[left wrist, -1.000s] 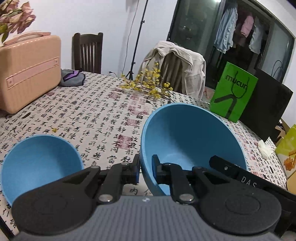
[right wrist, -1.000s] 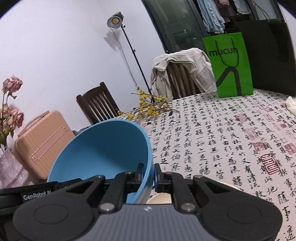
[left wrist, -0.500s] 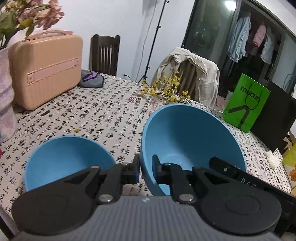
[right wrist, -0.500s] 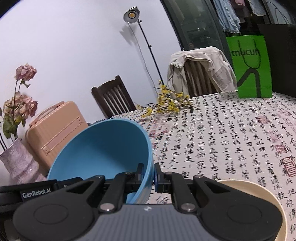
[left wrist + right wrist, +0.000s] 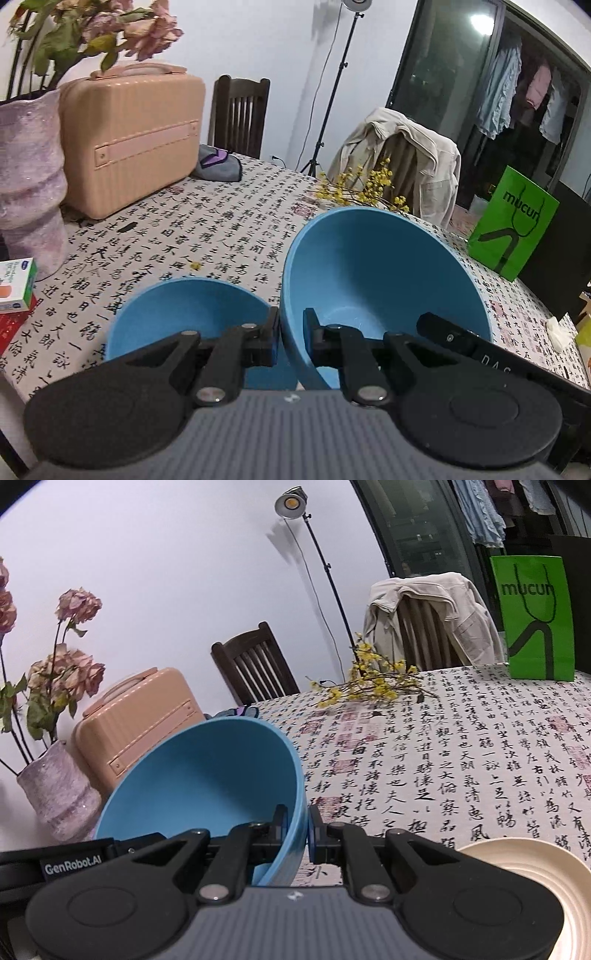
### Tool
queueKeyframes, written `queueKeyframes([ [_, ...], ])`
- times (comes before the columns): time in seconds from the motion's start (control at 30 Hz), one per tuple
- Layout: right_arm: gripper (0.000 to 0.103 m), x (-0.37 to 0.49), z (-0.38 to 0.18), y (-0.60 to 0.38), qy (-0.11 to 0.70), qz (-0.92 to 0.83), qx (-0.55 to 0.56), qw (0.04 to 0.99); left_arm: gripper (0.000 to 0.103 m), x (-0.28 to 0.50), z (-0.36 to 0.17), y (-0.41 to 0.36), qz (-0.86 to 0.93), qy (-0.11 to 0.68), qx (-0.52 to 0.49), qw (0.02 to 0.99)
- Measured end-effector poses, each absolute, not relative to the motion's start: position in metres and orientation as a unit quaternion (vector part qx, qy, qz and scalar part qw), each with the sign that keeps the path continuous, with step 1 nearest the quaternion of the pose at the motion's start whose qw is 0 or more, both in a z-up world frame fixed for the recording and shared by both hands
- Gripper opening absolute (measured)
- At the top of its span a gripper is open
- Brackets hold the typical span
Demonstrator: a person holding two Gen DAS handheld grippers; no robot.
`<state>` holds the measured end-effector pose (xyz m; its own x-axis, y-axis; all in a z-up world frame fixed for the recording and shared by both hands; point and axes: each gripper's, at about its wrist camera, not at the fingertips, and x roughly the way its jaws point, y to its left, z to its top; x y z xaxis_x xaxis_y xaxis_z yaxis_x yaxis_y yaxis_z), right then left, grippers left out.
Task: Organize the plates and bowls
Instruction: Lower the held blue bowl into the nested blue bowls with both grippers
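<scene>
Both grippers share 1 large blue bowl [image 5: 384, 280], held tilted above the table [image 5: 229, 229]: the left gripper [image 5: 291, 334] is clamped tight on its left rim and the right gripper [image 5: 298, 829] on its right rim. Just left of it a smaller blue bowl [image 5: 184, 314] sits empty near the table's near edge, with bare cloth stretching beyond toward the peach case [image 5: 129, 140]. A cream plate [image 5: 532, 871], nothing on it, lies low to the right.
</scene>
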<state>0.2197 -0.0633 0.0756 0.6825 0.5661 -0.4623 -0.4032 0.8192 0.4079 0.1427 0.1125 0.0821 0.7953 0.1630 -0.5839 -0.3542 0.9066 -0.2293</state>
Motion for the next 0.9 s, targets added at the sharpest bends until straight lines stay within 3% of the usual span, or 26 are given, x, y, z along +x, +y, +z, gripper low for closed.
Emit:
queueKeyframes([
  [0.9, 0.01, 0.2, 0.087, -0.003, 0.29, 0.303, 0.111, 0.901, 0.013, 0.105, 0.083, 0.168, 0.171, 0.264, -0.212, 0.925],
])
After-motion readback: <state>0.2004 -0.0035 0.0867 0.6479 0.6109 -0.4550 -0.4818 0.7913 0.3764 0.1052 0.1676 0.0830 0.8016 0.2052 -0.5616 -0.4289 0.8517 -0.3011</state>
